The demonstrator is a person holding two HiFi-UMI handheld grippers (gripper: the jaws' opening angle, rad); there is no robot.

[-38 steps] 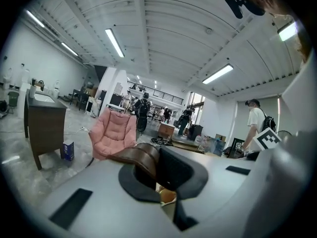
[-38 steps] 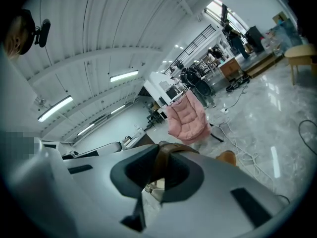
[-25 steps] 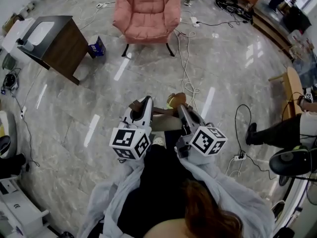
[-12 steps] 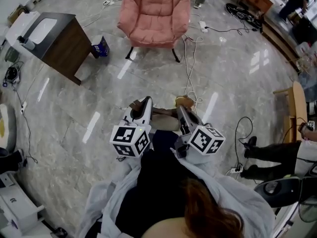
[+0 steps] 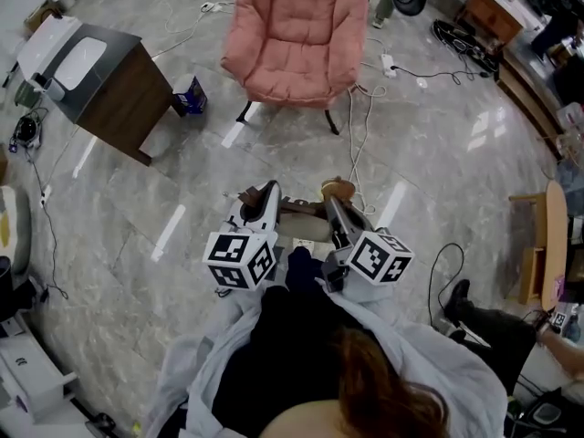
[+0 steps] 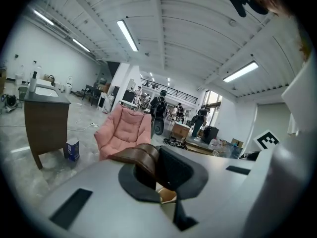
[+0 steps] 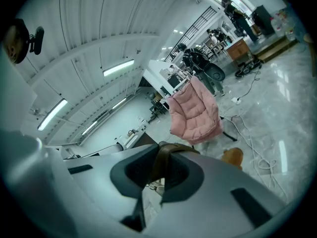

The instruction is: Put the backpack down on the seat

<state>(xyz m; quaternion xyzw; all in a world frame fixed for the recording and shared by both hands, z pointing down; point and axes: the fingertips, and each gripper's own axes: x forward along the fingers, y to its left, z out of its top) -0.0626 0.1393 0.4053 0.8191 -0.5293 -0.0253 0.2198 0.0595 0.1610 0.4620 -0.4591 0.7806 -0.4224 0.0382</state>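
**Backpack on its way to the pink chair, seat still ahead**

Closest to us, the left gripper (image 5: 266, 190) and the right gripper (image 5: 330, 199) ride side by side, both angled a little downward. Each has its jaws pressed together on the brown leather strap (image 5: 299, 206), which spans the short gap between them. The left gripper view shows the strap (image 6: 141, 155) pinched between the dark pads, and the right gripper view shows the same (image 7: 161, 163).

The pale beige backpack (image 5: 306, 243) hangs just below and between the two grippers, clear of the floor. A rounded tan part of it shows just beyond the right gripper's tips.

Under and ahead of the grippers lies the glossy grey marble floor (image 5: 182, 245), with loose white cables (image 5: 358, 144) trailing ahead of the right gripper. Further ahead and off to the left gripper's side stands the dark wooden cabinet with a white top (image 5: 109, 76), a small blue box (image 5: 189, 94) beside it.

Farthest, straight ahead of both grippers, is the pink padded armchair (image 5: 299, 39).

Over the last second the armchair has grown larger and slid lower in the head view, while the grippers have kept the same grip and pose. We judge that we are walking the load in. The carry is well under way, but the armchair is still well apart from the backpack.
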